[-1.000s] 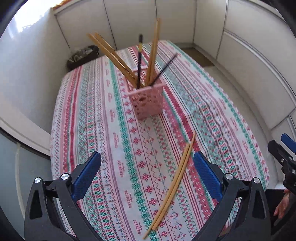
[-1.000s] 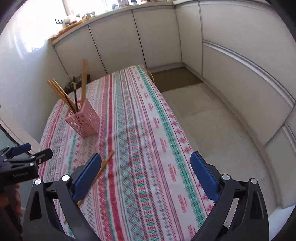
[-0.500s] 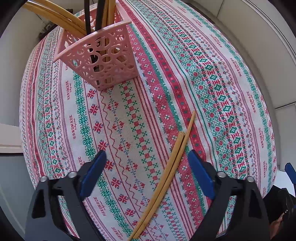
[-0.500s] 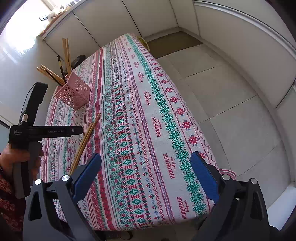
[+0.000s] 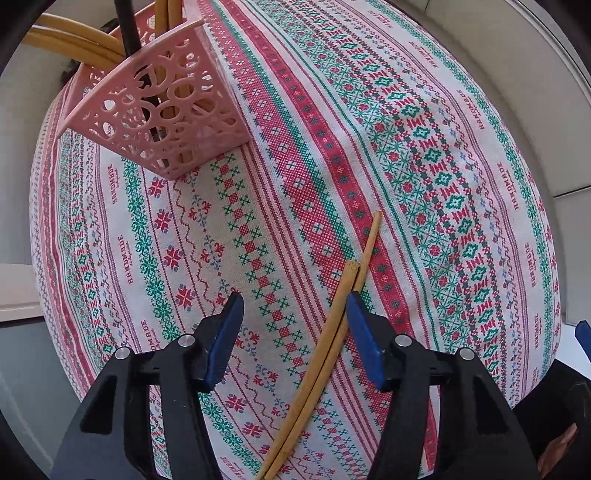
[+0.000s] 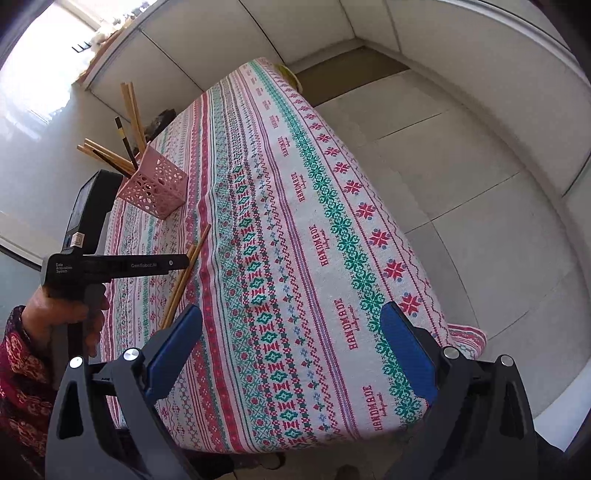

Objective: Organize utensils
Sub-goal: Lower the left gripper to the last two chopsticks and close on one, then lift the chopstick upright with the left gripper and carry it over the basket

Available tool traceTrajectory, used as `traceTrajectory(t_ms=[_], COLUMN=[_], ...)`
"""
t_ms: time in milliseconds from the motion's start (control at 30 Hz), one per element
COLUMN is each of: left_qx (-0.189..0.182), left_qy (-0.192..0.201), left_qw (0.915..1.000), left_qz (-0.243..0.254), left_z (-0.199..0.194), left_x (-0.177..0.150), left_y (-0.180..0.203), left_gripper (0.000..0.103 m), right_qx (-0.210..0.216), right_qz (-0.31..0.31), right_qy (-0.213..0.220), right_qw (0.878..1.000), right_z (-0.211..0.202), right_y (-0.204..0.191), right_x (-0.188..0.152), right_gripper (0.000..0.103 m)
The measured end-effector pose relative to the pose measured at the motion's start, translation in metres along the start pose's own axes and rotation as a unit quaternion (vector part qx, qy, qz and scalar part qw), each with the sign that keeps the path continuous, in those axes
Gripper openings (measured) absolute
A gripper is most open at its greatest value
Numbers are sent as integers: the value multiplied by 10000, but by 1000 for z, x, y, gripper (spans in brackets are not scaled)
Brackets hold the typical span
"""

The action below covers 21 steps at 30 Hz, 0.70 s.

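Observation:
Two bamboo chopsticks (image 5: 332,332) lie side by side on the patterned tablecloth (image 5: 424,184). My left gripper (image 5: 293,314) is low over them, jaws partly closed with a gap, the chopsticks lying against the right finger (image 5: 360,332). A pink lattice holder (image 5: 162,114) with several chopsticks stands at the far left. In the right wrist view the chopsticks (image 6: 184,273) and holder (image 6: 153,186) lie left, behind the left gripper's body. My right gripper (image 6: 291,354) is open and empty above the table's near edge.
The table's right edge (image 6: 424,280) drops to a tiled floor (image 6: 461,177). White cabinets (image 6: 258,33) line the walls. My left hand and sleeve (image 6: 33,350) show at the left of the right wrist view.
My left gripper has moved down and forward over the loose chopsticks, and its jaws have narrowed around them. My right gripper has stayed open, shifting slightly.

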State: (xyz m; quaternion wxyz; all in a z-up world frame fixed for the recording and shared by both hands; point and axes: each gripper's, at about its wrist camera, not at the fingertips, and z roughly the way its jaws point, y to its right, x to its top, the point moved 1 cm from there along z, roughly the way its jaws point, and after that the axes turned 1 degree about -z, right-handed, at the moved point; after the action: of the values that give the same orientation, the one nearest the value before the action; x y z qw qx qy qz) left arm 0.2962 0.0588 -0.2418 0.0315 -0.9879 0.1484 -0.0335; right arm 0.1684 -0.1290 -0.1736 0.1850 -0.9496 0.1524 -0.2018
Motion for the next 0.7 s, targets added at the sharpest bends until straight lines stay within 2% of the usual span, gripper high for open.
traceTrajectory(t_ms=[100,167,300,367,467,600,633,700], left_qx=[-219,-411,-824,-603,-604,-422,-465,-500], left_qy=[-9,-43,-72,-141,-90,-11,12,197], left_qw=[9996,9990,9965,9981,9980,9987,9984,9978], left_qz=[204,164,-103,8,141,295,314,398], left_z=[-2,0,4,8,6,1,1,-5], left_x=[0,0,0,-4,-8,-10,-11,-13], left_y=[9,14,-2,-8,-8,1,5,15], left_gripper=[35,33,33,32,31,29,19,9], right_qx=[-113,-179,-213,-266,-290,-260,-265,-334], right_qz=[-26,-32,-24,-61,-63,-4,31,106], right_qy=[-10,8,14,17,-34,-97,-99,18], right_qw=[9999,9998,9998,9996,9996,9996,9996,9994], right_z=[2,3,7,9,13,18,20,21], right_y=[-1,-2,-6,-8,-9,-15,-18,-25], right_x=[0,1,0,1,1,4,6,16], right_gripper=[94,94,94,94,94,94,94,94])
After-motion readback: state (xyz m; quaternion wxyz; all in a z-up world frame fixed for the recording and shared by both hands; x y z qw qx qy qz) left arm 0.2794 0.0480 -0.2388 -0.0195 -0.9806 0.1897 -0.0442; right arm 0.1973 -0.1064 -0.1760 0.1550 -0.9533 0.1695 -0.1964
